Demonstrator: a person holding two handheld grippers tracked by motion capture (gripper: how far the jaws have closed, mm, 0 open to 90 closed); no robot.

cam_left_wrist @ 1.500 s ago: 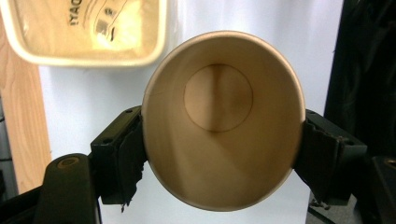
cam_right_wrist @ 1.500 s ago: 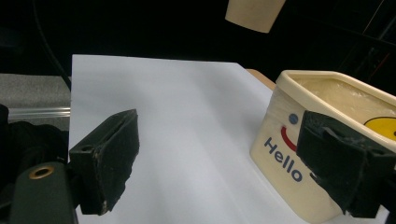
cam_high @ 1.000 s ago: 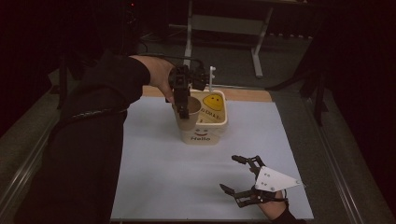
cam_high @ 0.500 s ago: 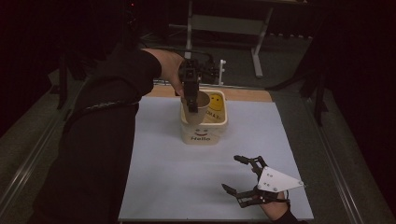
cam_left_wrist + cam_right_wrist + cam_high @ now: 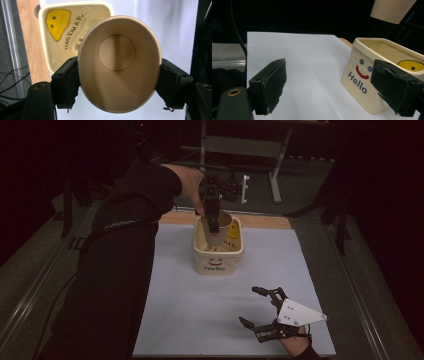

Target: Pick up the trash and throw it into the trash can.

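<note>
My left gripper (image 5: 117, 75) clamps the paper cup (image 5: 119, 62) above the tub (image 5: 218, 251); lift straight, don't crush. Right gripper (image 5: 264, 309) idles open.

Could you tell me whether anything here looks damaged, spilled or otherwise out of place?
Nothing is spilled. Two small oddities: the paper cup is squeezed oval between the left gripper pads, and the black padding on those pads looks frayed at its lower edges. The cream bin stands upright on the white sheet.
</note>
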